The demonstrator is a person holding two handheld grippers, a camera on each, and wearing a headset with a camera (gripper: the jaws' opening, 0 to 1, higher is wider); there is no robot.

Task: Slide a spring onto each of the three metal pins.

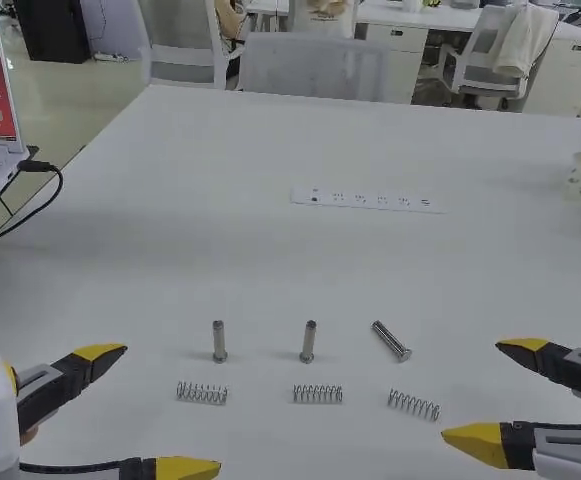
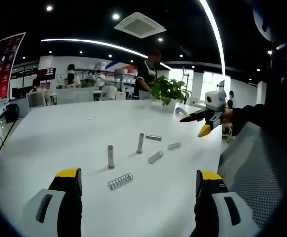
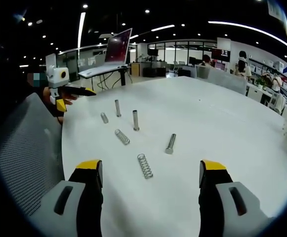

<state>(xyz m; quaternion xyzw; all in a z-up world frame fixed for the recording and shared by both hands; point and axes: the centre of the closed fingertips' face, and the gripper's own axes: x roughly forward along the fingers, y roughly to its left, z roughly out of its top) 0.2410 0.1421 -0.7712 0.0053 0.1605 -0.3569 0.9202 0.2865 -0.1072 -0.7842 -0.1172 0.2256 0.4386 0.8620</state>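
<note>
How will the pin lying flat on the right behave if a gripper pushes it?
The lying pin is round and smooth on a smooth table, so it would probably roll, likely curving around its wider head. It looks like rigid, shiny metal, so jaws might slip unless they close squarely.

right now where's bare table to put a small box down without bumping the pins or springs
Widest free patch: the bare table between the power strip and the row of pins. Also free beyond the strip to the far edge. Crowded: the near edge, where springs lie between the left gripper and right gripper. The laptop cable borders the left.
</note>
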